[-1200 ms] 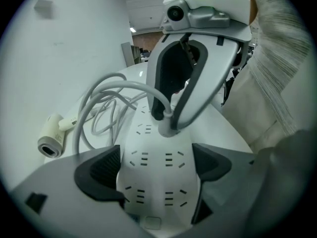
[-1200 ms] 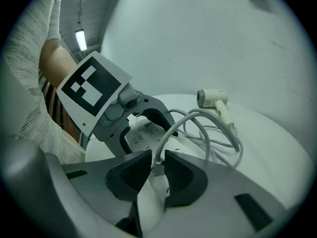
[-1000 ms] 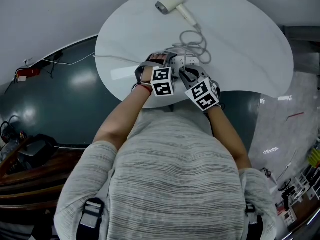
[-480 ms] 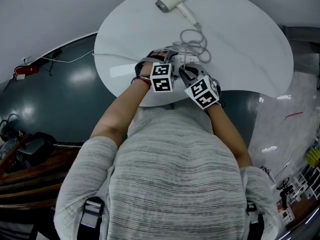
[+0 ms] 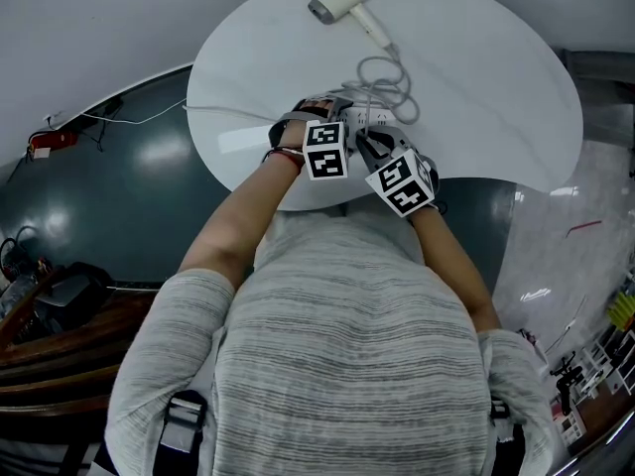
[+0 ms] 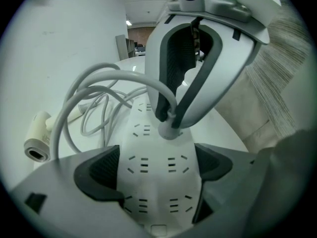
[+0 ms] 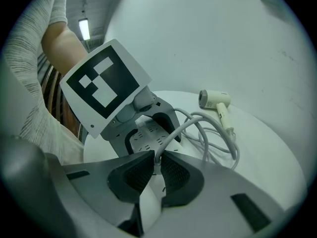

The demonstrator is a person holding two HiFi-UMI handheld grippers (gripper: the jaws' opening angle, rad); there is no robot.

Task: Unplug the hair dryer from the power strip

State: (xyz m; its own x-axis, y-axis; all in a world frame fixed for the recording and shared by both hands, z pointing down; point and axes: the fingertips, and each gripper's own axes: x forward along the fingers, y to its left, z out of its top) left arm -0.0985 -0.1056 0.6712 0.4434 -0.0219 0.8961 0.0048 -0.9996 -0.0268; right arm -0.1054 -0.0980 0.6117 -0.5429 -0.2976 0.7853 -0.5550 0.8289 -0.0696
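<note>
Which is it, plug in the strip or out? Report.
In. The plug sits flush on the power strip; the right gripper is closing its jaws around it.

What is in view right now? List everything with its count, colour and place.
table: one, white, round, under everything else.
hair dryer: one, cream, lying at the table's far edge.
cord: one, grey, looped between the hair dryer and the plug.
power strip: one, white, near the table's front edge.
plug: one, pale grey, seated in the power strip.
floor: dark teal, around the table.
person's top: one, grey striped, foreground.
left gripper: one, white and grey, jaws clamped across the power strip.
right gripper: one, white and grey, jaws closing on the plug between them.
</note>
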